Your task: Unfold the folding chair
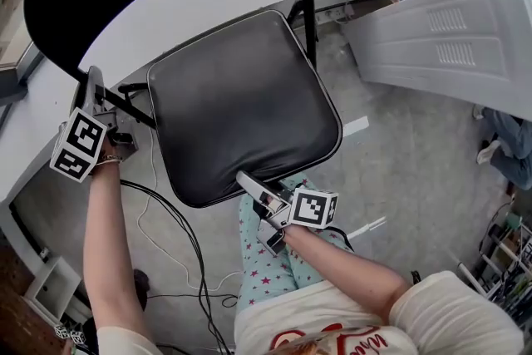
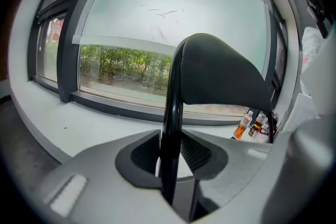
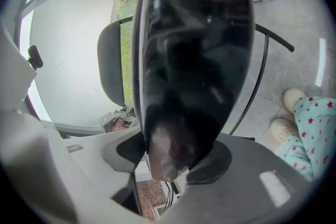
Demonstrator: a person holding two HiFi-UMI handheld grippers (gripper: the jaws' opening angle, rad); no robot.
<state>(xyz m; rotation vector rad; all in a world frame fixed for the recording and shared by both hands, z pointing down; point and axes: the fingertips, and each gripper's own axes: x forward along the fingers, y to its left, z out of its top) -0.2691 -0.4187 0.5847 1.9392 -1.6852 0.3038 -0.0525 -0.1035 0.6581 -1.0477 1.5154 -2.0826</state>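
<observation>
The left gripper (image 2: 171,162) is clenched on the black frame tube (image 2: 172,107). The right gripper (image 3: 170,160) is clamped over the front rim of the padded seat (image 3: 194,50). The folding chair (image 1: 241,104) is stood on the floor (image 1: 399,170), close by the curved edge of the white worktop (image 1: 191,4). The frame is judged stiff and fairly heavy, and the glossy seat cover slippery. The tube and the seat rim are judged the firm holds.

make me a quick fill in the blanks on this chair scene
The right gripper has the front edge of the padded ___ between its jaws.
The left gripper is clamped on the black frame tube, at the head view's ___ side.
The person's trousers are patterned with ___.
Missing: seat; left; stars.
</observation>
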